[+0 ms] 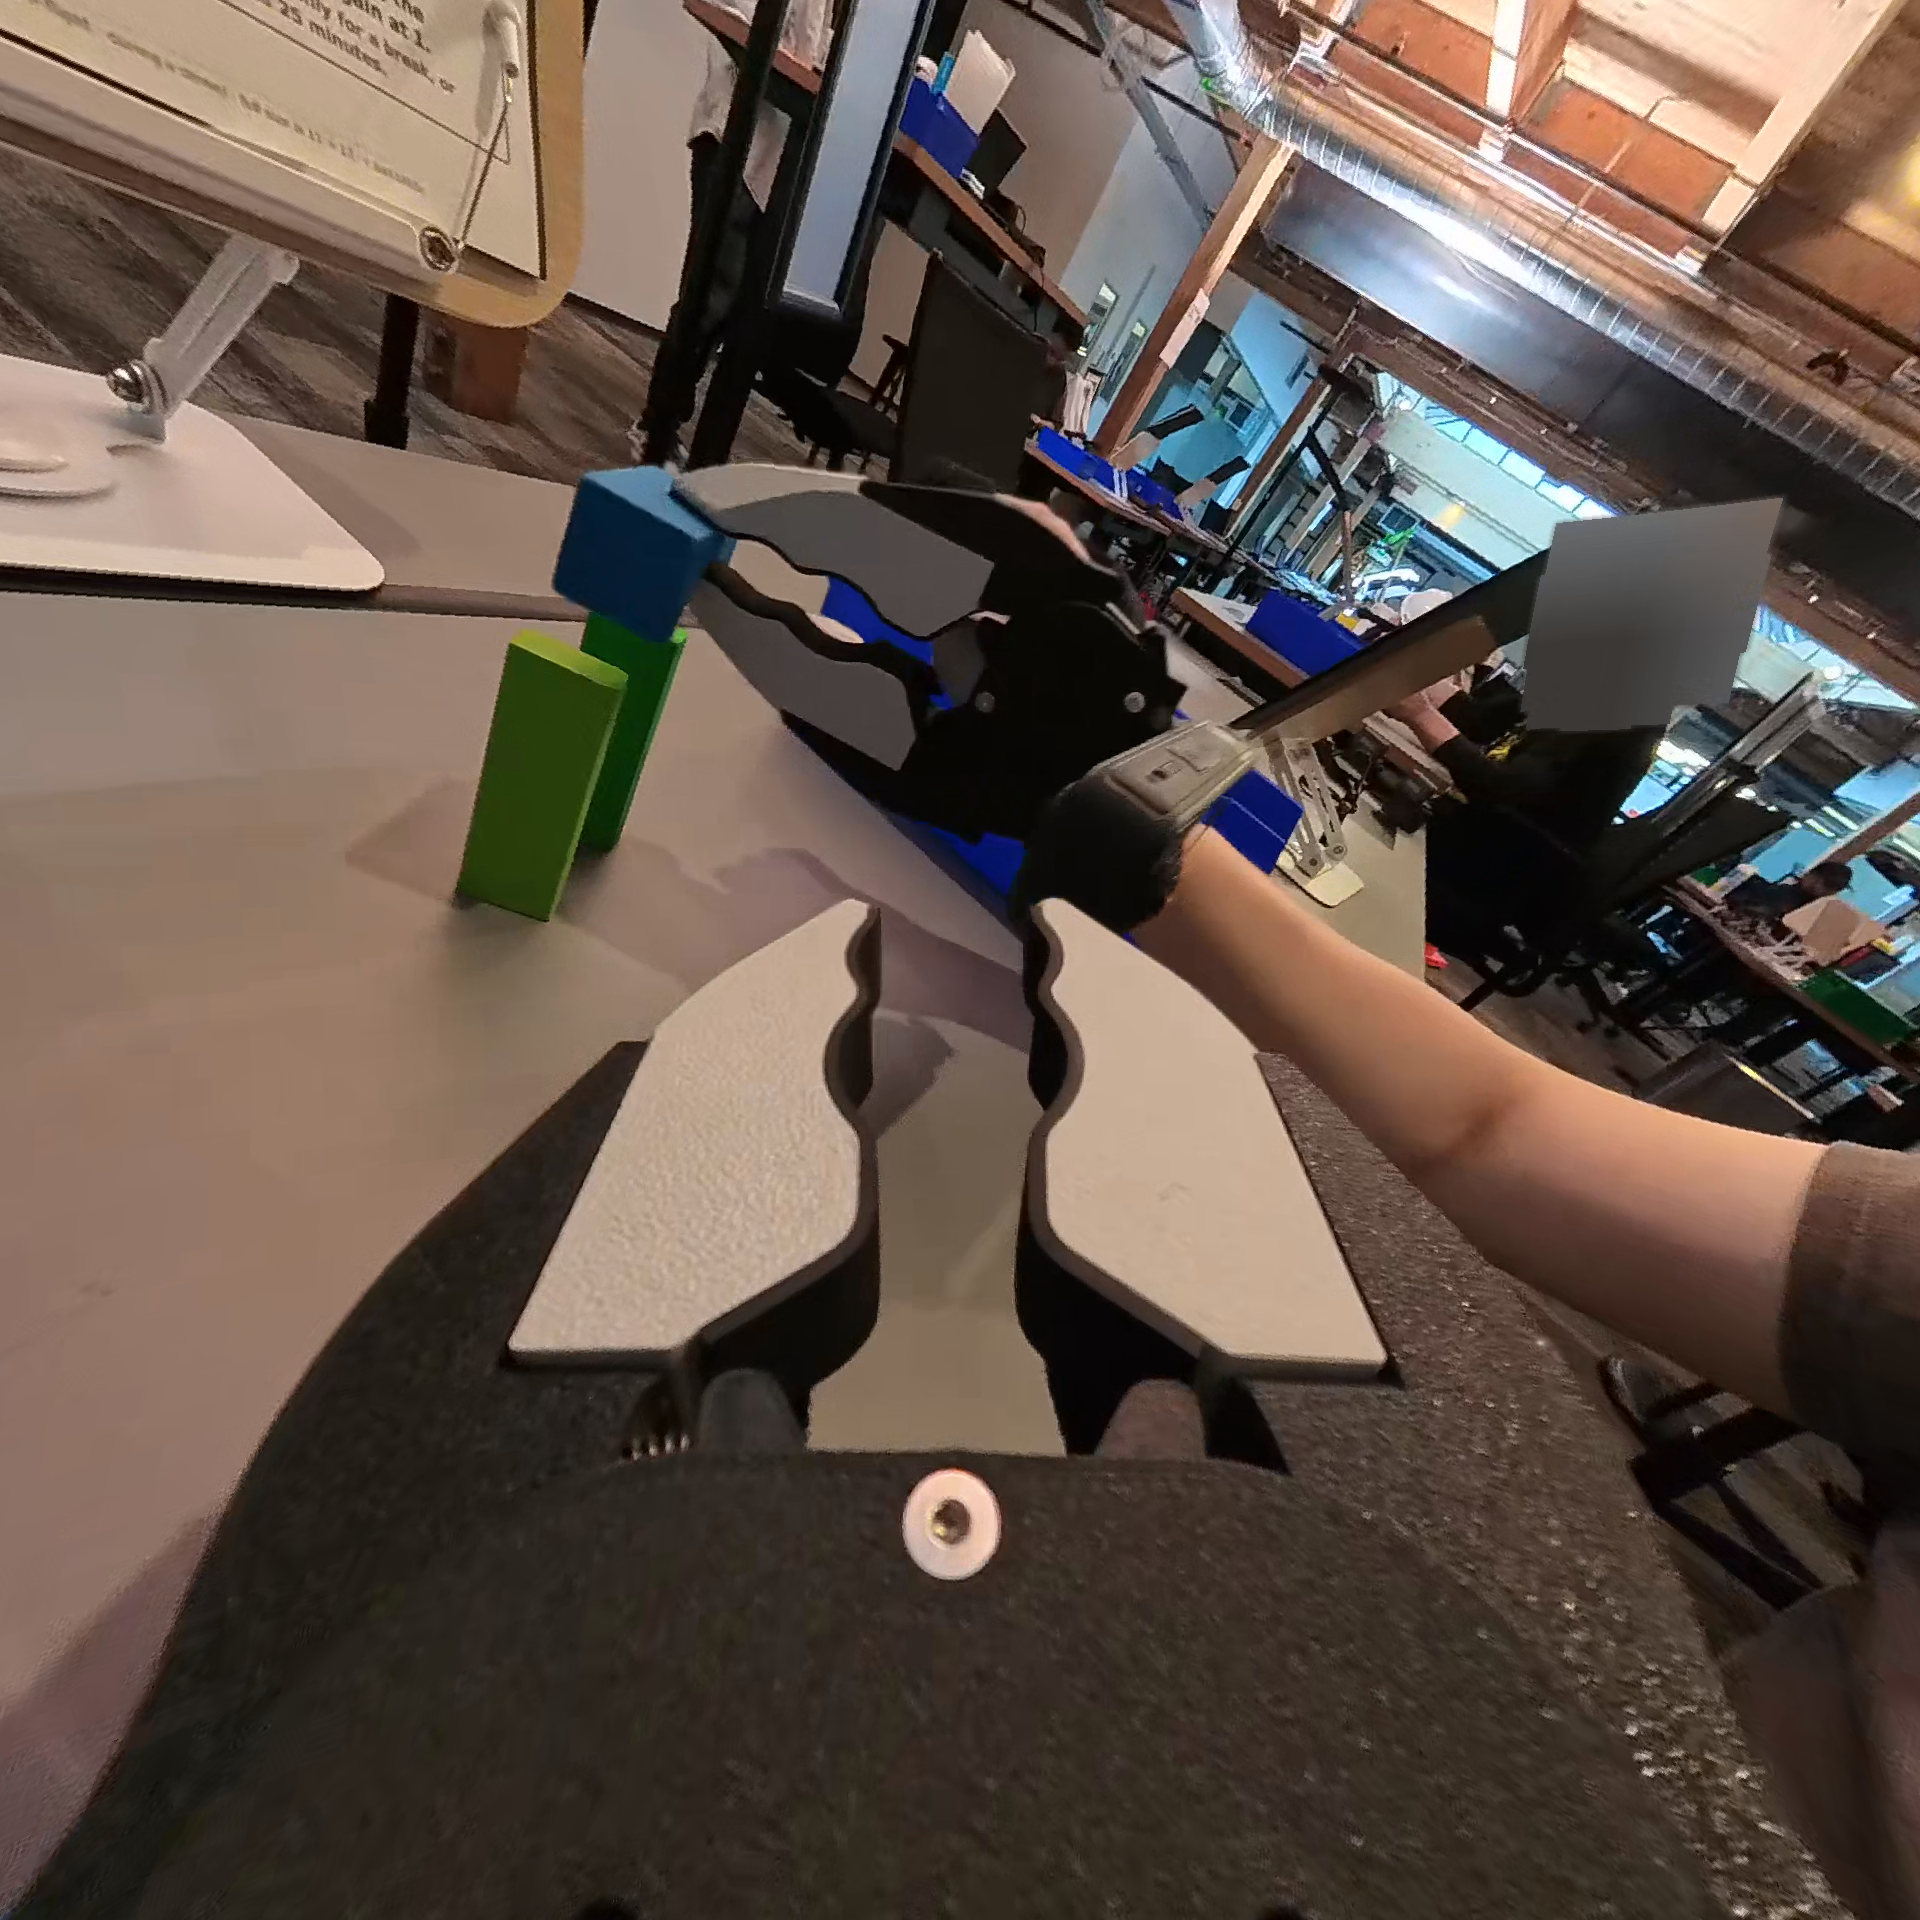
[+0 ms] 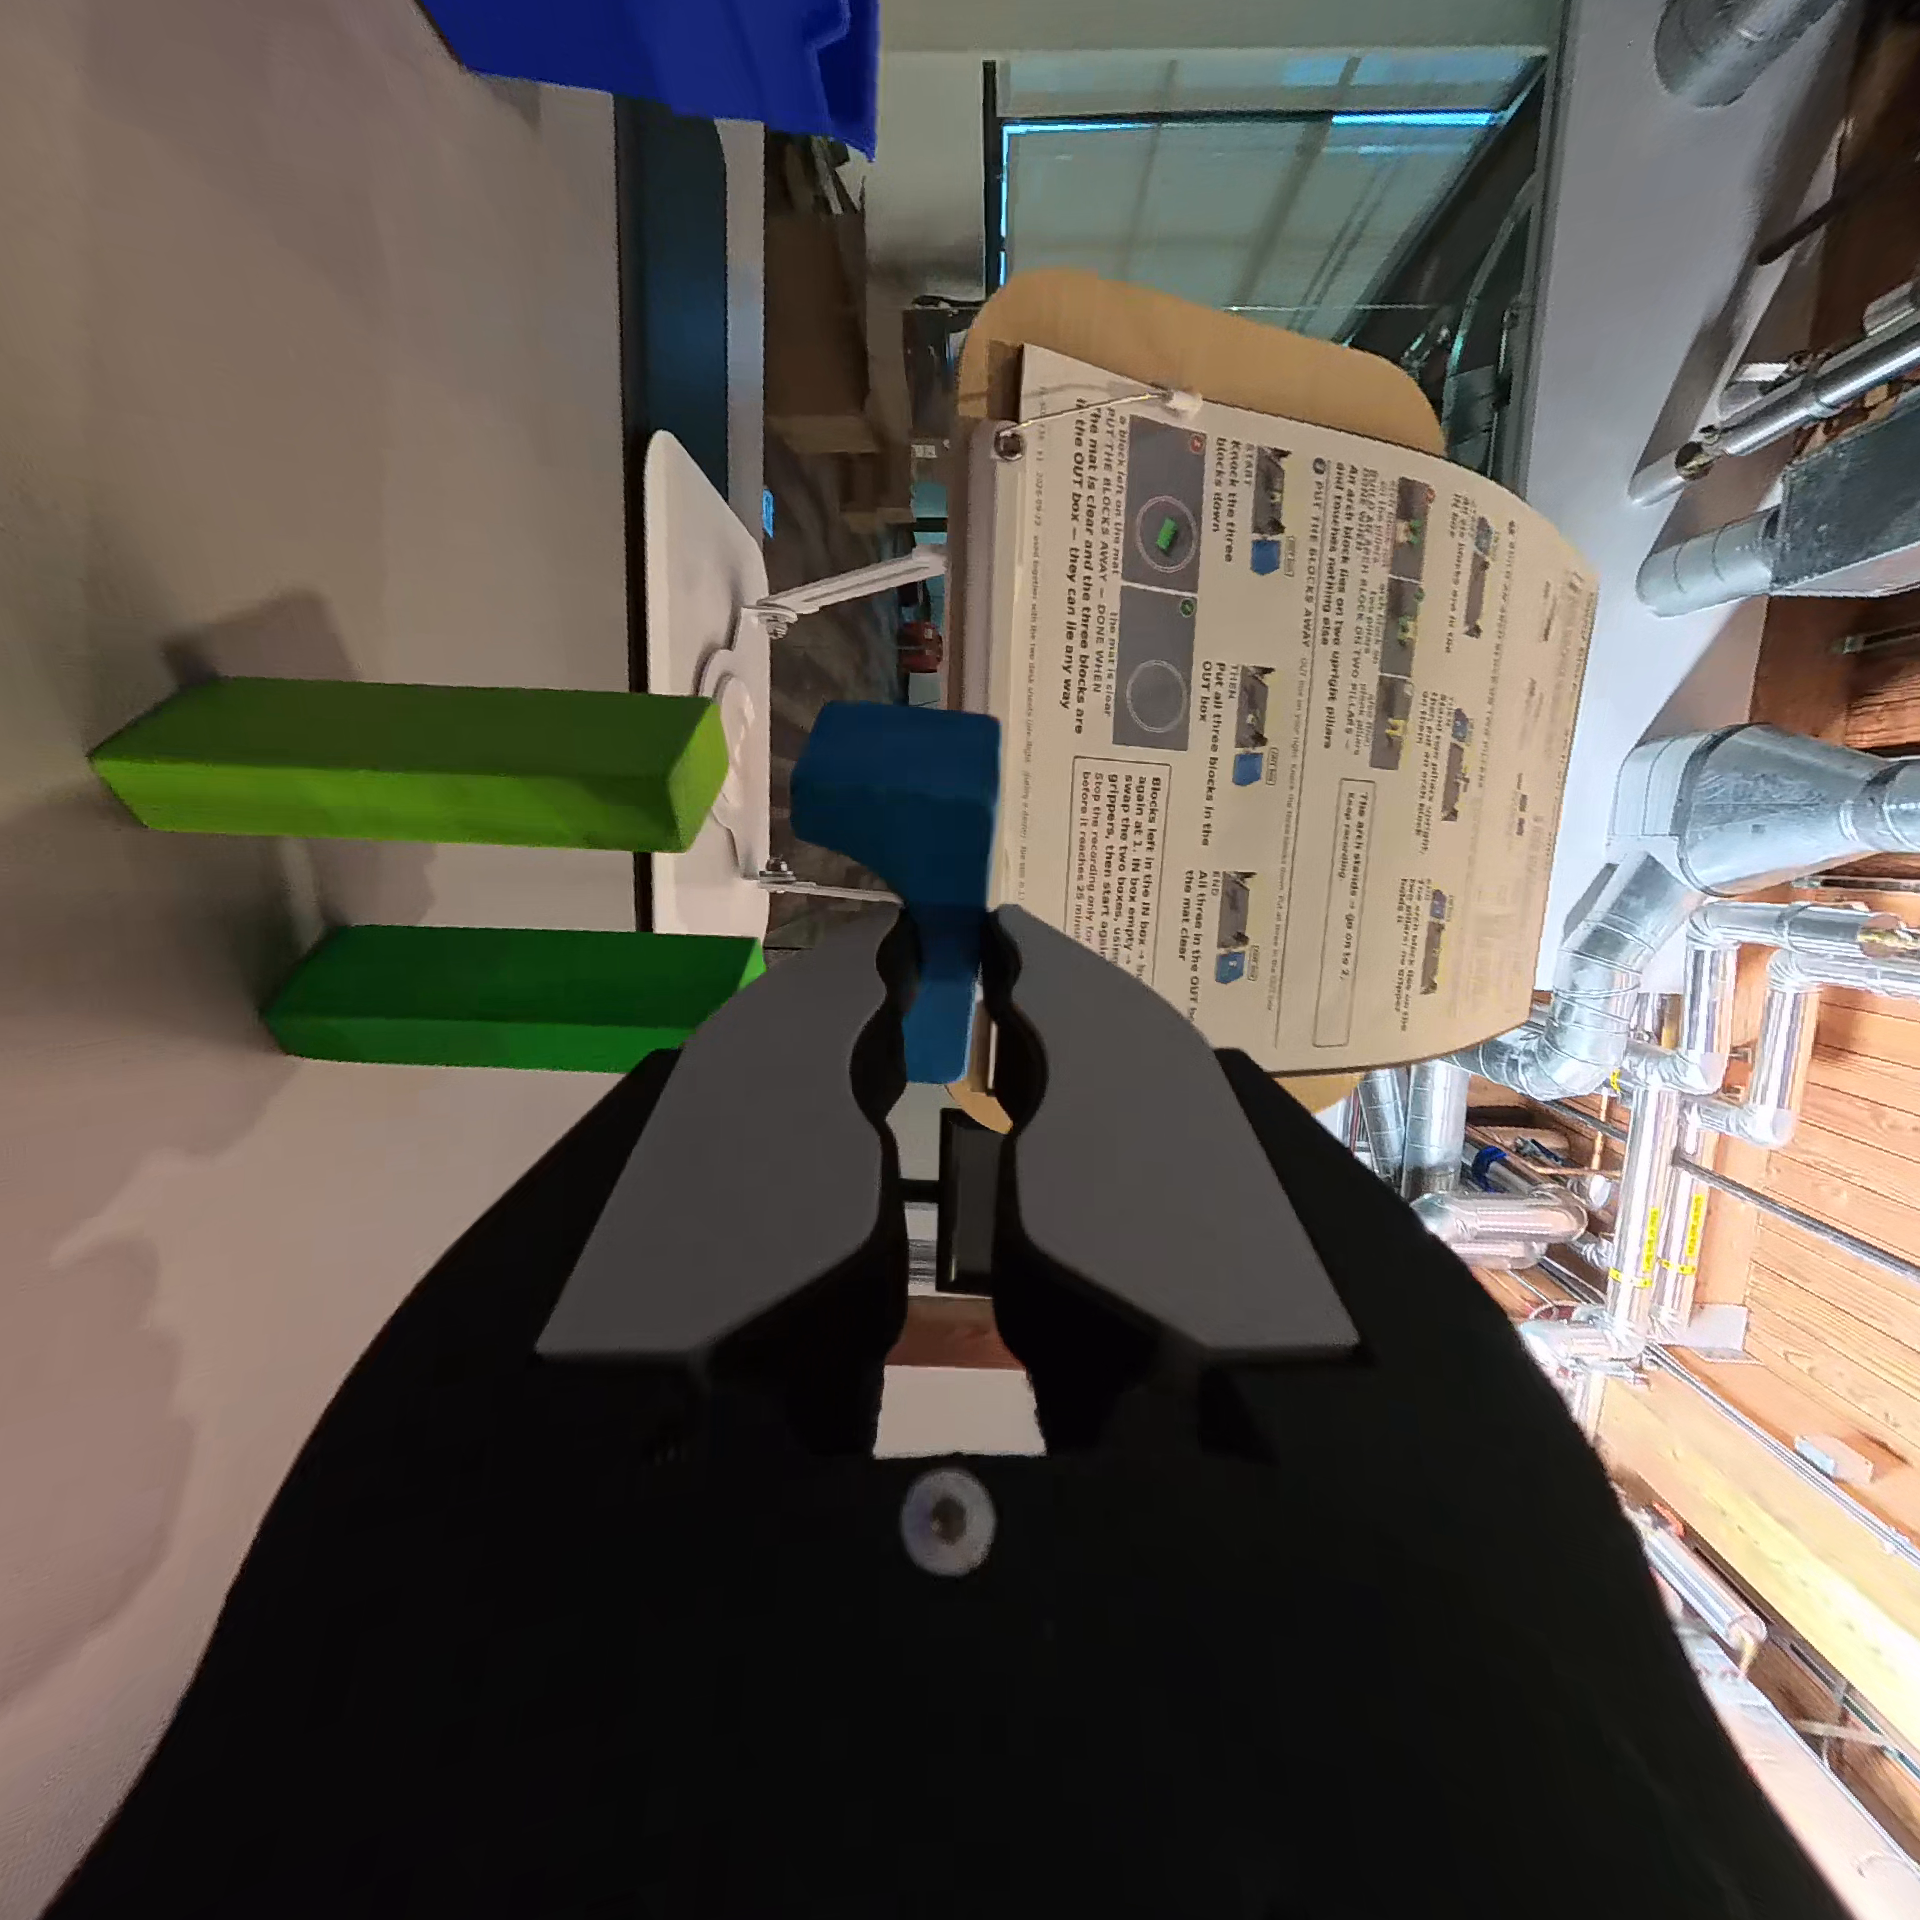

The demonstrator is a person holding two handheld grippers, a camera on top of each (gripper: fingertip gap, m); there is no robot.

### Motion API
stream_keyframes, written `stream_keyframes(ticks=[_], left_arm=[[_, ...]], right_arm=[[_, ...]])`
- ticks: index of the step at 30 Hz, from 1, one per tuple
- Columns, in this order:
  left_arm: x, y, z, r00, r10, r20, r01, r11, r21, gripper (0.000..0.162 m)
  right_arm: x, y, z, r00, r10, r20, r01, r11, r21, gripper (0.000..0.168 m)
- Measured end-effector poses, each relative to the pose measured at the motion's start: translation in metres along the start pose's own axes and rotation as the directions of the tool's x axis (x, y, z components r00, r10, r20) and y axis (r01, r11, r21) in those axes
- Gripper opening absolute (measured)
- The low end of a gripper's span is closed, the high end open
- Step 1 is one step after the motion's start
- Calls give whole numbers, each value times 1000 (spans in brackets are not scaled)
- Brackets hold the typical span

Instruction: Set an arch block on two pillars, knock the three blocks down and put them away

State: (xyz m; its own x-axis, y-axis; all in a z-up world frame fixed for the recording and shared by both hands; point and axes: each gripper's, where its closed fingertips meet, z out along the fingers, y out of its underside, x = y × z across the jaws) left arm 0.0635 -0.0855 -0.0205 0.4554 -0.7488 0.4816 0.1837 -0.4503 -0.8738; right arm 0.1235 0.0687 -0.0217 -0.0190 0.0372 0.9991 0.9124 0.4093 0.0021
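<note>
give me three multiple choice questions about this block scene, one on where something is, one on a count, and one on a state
1. Where is the blue arch?
A. flat on the table
B. in the air just above the pillar tops
C. in a bin

2. How many green pillars stand upright?
A. one
B. two
C. three

3. How is the left gripper?
A. open and empty
B. shut on a pillar
C. shut on the arch

Answers:
1 B, the right gripper holds it and a gap shows below it.
2 B, both stand on the table, side by side.
3 A, table shows between its fingers.
</note>
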Motion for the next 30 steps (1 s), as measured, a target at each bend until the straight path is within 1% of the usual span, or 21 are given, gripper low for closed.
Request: stream_keyframes(ticks=[5,13,18,30], left_arm=[[3,-2,-2,999,-25,-28,25,1000,15,25],[9,1,1,999,-9,-41,9,1000,3,25],[10,3,2,999,-4,-45,3,1000,-7,24],[10,9,6,999,2,-49,-4,999,-33,23]], right_arm=[[-6,5,5,1000,-13,7,13,1000,-20,12],[-14,2,8,999,-40,20,40,999,-21,12],[-15,6,10,999,-17,32,18,999,-31,12],[-20,7,11,997,-70,27,71,997,-34,13]])
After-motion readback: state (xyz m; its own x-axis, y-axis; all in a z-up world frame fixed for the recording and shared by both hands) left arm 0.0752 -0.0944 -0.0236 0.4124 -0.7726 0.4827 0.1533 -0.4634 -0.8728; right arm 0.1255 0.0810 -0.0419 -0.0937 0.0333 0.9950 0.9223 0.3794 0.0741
